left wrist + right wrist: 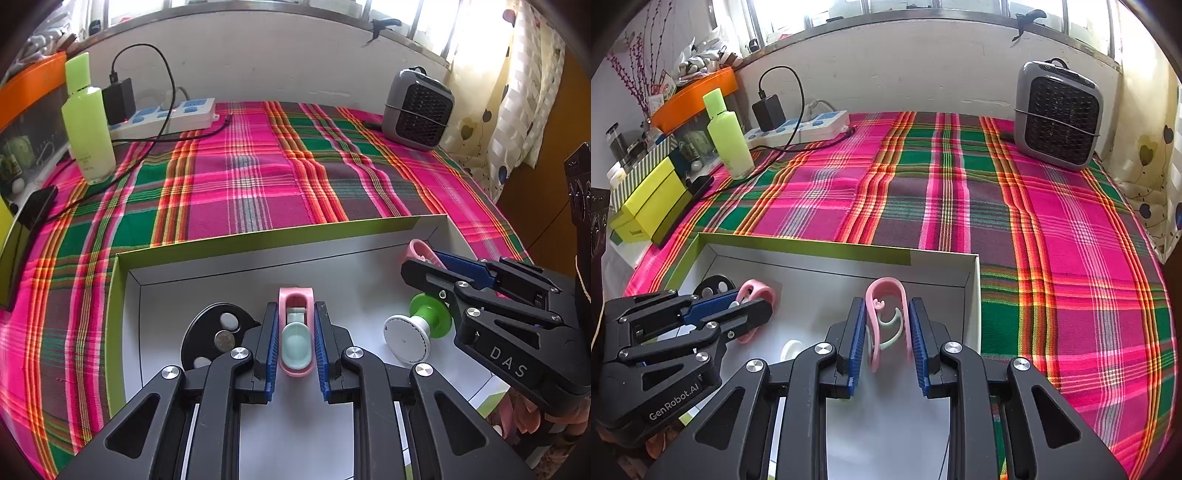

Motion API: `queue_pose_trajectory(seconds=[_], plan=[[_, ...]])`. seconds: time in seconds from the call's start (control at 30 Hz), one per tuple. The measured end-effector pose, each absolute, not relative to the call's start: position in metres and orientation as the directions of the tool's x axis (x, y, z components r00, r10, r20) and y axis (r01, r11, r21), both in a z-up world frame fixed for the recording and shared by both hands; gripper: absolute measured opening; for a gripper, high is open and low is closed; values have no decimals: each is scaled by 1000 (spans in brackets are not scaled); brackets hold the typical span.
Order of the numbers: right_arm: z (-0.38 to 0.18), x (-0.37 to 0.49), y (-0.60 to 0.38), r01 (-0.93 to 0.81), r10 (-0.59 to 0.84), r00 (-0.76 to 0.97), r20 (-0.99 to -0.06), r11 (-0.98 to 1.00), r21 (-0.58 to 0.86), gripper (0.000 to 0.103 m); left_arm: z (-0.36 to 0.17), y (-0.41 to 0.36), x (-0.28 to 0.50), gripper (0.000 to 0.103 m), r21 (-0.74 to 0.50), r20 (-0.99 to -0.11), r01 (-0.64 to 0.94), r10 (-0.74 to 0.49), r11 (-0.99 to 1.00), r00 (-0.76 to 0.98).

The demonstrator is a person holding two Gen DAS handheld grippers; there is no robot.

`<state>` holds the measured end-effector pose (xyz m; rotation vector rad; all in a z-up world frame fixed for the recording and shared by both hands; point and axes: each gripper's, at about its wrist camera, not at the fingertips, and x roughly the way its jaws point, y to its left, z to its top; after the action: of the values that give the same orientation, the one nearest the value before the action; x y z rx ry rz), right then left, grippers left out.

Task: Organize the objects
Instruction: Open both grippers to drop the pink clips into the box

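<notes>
We hold a pink plastic clip with mint insert (pixel 295 332) in the closed left gripper (pixel 295 354) and a pink plastic hook (pixel 888 325) in the closed right gripper (pixel 888 350), both over the shallow white cardboard tray (pixel 258 258); release remains.

Both grippers are matte black plastic linkages with triangular cut-outs and round silver screw heads at the pivots. The left gripper (pixel 295 332) carries ribbed blue pads (pixel 272 343) and white "GenRobot.AI" lettering on its side; the right gripper (pixel 887 330) has matching blue pads (pixel 857 341) and "DAS" lettering.
</notes>
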<state>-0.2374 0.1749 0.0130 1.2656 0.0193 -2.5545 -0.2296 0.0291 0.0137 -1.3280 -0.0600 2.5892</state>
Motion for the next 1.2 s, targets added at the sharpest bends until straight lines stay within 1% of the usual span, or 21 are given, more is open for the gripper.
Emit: queue_pose_trajectory(seconds=[0.33,0.43,0.57,0.87,0.9,1.0,1.2], plan=[[12,-238,174,253,-240,-573,-784,-961,110,25,14,27,-230,17,-145,-795,-178,222,-973,-564],[13,-239,174,248,-239,-574,-783,-962,112,25,14,26,-229,20,-146,-795,-177,222,-973,-564],[13,-239,175,241,-229,-577,-784,-965,104,25,16,25,-229,29,-147,-792,-171,220,-974,-570],[19,-230,174,241,-223,-588,-778,-966,94,27,22,23,-221,35,-141,-784,-167,213,-976,-583],[21,-229,173,243,-221,-590,-776,-966,90,27,23,22,-220,36,-141,-783,-164,212,-976,-586],[23,-225,172,242,-213,-600,-771,-967,78,36,25,20,-215,39,-140,-778,-160,209,-977,-592],[28,-217,172,245,-220,-610,-761,-966,83,37,30,19,-207,40,-137,-771,-155,204,-978,-604]])
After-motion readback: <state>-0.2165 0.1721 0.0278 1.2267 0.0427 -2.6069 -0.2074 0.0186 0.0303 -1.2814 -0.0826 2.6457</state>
